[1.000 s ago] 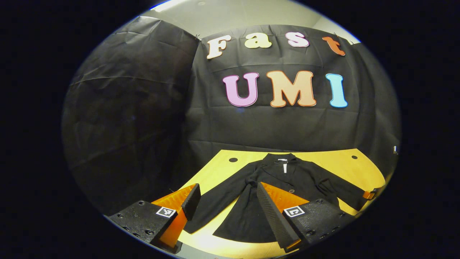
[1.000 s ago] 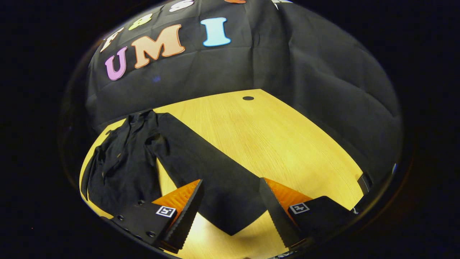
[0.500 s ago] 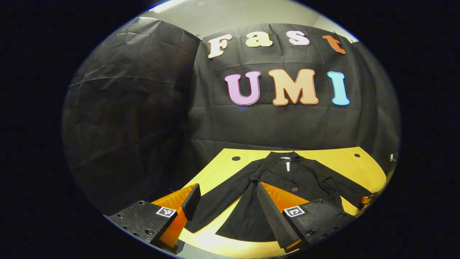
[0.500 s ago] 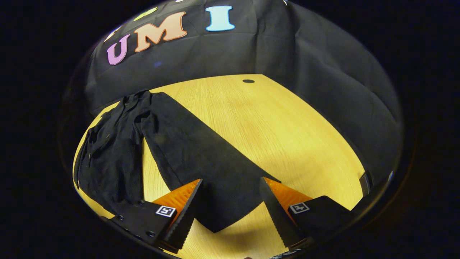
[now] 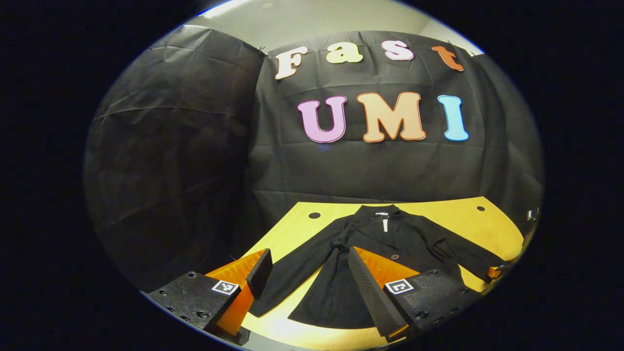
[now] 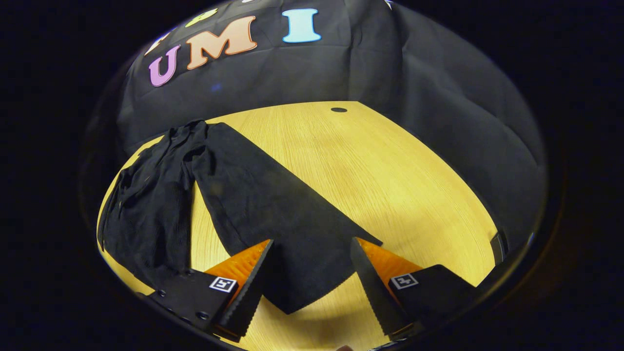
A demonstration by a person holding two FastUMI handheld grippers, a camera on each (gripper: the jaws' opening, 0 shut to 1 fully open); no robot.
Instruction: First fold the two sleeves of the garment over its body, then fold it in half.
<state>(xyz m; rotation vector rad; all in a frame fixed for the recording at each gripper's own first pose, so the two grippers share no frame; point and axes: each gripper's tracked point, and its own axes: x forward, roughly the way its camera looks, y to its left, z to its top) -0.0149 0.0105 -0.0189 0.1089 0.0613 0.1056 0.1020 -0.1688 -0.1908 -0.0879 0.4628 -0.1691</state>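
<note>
Sleeve cuff lined up between spread fingers, first fold not yet begun

Garment first: a black long-sleeved jacket of matte woven cloth [image 5: 385, 253] lies flat and face up on the yellow wood-grain table [image 6: 390, 175], both sleeves splayed outward and neither yet laid over the body. In the left gripper view its collar points toward the black cloth wall and its hem toward the near table edge, so the long axis runs from near edge to wall; the two sleeves slant down and outward from the shoulders.

The right gripper [image 6: 309, 287] hangs low over the end of the jacket's right sleeve [image 6: 273, 214], fingers spread wide with the pointed cuff lying between them on the table. Nothing is pinched yet. The left gripper [image 5: 307, 287] is held back near the hem, fingers likewise spread and empty, with the left sleeve [image 5: 297, 273] running between them farther off.

The step in hand looks like taking the right cuff. To do it well, I would bring the lower finger down until it slides under the cloth, close on both layers a little way in from the tip, then lift just enough to clear the table and carry the sleeve across toward the jacket's middle, keeping it straight so it lands flat. Grabbing only the very corner risks a slip or a twisted, bunched sleeve.
</note>
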